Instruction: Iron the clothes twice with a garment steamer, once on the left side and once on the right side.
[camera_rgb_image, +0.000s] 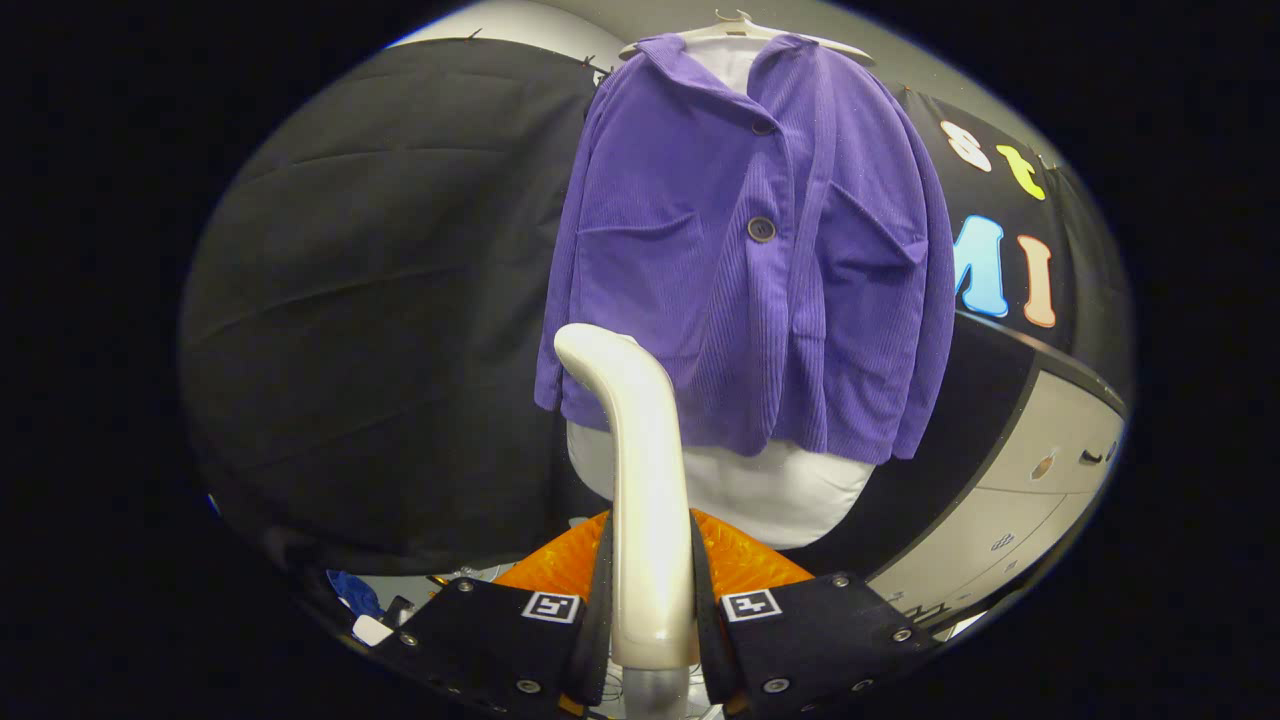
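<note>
Gripper (650, 600) clamped on cream garment steamer (640, 470), curved head up, before buttoned purple corduroy jacket (740, 270) on hanger (740, 30), steamer base hidden.

we see our gripper (650, 600) at the six o'clock of the view, its two fingers rising side by side toward twelve o'clock. the finger at seven o'clock (600, 580) and the finger at five o'clock (703, 580) stand close together, each pressing a flank of the steamer handle (640, 480), so the jaws are clamped on it with no free gap showing. both finger blocks carry a small square marker on top and sit level with one another, which puts the wrist upright and untilted. the fingertips point straight ahead, toward twelve o'clock.
</note>
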